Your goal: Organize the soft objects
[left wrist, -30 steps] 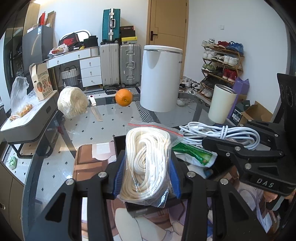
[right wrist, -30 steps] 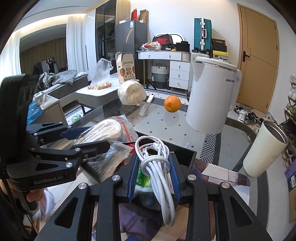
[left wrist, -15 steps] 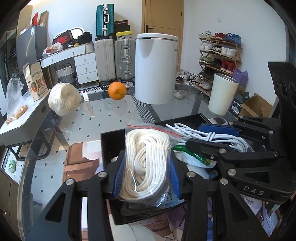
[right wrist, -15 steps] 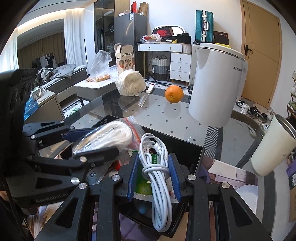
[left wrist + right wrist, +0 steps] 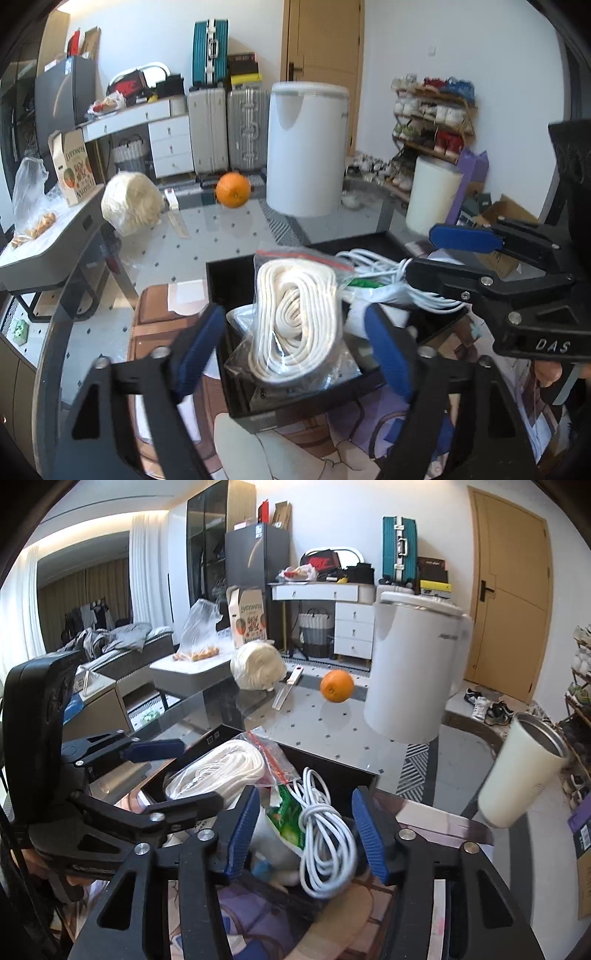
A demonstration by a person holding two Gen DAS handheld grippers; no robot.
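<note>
A clear bag of coiled white rope (image 5: 295, 325) lies in the black box (image 5: 229, 266). It sits between the blue pads of my left gripper (image 5: 295, 350), whose jaws are opening and stand clear of the bag. In the right wrist view, a white cable bundle (image 5: 325, 845) rests on a green-printed packet (image 5: 288, 819) in the same box (image 5: 332, 764). My right gripper (image 5: 304, 834) straddles the bundle; its jaws are opening and the pads are off the cable. Each gripper also shows in the other's view: the right gripper (image 5: 436, 254) and the left gripper (image 5: 177, 775).
On the glass table behind the box stand a tall white appliance (image 5: 306, 147), an orange (image 5: 232, 190), a ball of cream yarn (image 5: 131, 206), a knife (image 5: 284, 694) and a cream tumbler (image 5: 524, 771). A printed mat (image 5: 155, 325) lies under the box.
Both grippers were shut, the left on the rope bag and the right on the cable bundle. Both have now spread their jaws and let go, and the items rest in the black box.
</note>
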